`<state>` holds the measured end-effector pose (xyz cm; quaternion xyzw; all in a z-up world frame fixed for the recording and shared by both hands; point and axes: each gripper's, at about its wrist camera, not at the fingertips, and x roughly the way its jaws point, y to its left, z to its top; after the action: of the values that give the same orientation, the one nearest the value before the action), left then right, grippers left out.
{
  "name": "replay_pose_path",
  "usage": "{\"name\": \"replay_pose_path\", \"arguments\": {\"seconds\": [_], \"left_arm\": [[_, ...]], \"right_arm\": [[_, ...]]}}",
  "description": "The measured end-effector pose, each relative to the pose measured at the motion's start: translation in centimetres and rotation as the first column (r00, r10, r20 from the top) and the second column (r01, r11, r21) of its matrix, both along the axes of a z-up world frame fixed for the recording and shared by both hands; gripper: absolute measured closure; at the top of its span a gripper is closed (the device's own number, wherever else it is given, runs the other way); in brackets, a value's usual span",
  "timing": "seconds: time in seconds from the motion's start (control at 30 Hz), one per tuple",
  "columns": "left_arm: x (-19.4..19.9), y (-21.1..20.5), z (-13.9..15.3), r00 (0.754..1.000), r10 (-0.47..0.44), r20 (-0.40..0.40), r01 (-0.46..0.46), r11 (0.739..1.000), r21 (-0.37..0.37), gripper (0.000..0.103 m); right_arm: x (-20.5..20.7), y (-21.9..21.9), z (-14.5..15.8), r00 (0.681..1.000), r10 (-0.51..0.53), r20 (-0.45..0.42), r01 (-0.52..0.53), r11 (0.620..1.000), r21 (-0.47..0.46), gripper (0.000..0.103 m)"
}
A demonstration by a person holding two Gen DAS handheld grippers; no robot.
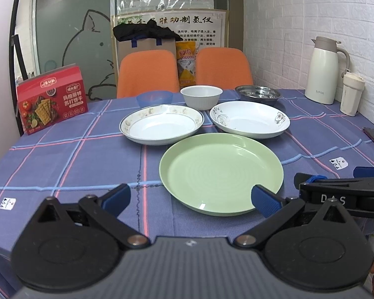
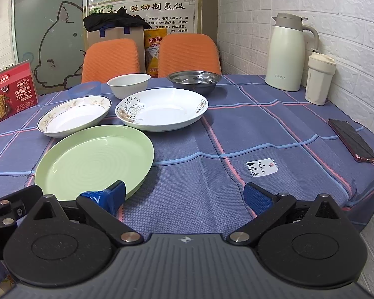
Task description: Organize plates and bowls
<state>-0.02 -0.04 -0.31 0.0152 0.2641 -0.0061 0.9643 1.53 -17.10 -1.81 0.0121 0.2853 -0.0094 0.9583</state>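
Green plate (image 1: 220, 175) is set nearest on the table (image 1: 62, 164); two white plates (image 1: 161, 123) (image 1: 249, 118) lie just behind it, with the blue bowl (image 1: 154, 97), white bowl (image 1: 201, 96) and steel bowl (image 1: 258, 94) lined up behind those. Left gripper (image 1: 190, 198) and right gripper (image 2: 184, 195) are held wide apart, nothing clamped, both at the green plate's near rim. Risk judged: a thin glossy rim could be pinched shallow and slip, or the tablecloth could be snagged and dragged.

Three plates on table (image 2: 236, 134) — nearest plate (image 2: 94, 159) in front, rimmed plate (image 2: 74, 117) behind-left, flowered plate (image 2: 162, 109) behind-right. Three bowls in row behind — small bowl (image 2: 86, 88) left, ribbed bowl (image 2: 129, 84) middle, metal bowl (image 2: 194, 81) right.
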Motion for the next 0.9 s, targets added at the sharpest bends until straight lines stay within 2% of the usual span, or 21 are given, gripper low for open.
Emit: {"name": "replay_pose_path", "arguments": {"seconds": [0.9], "left_arm": [[-0.01, -0.39, -0.12, 1.0, -0.001, -0.005, 0.001, 1.0, 0.002, 0.0]], "right_arm": [[0.02, 0.54, 0.15, 1.0, 0.007, 0.0, -0.007, 1.0, 0.002, 0.014]]}}
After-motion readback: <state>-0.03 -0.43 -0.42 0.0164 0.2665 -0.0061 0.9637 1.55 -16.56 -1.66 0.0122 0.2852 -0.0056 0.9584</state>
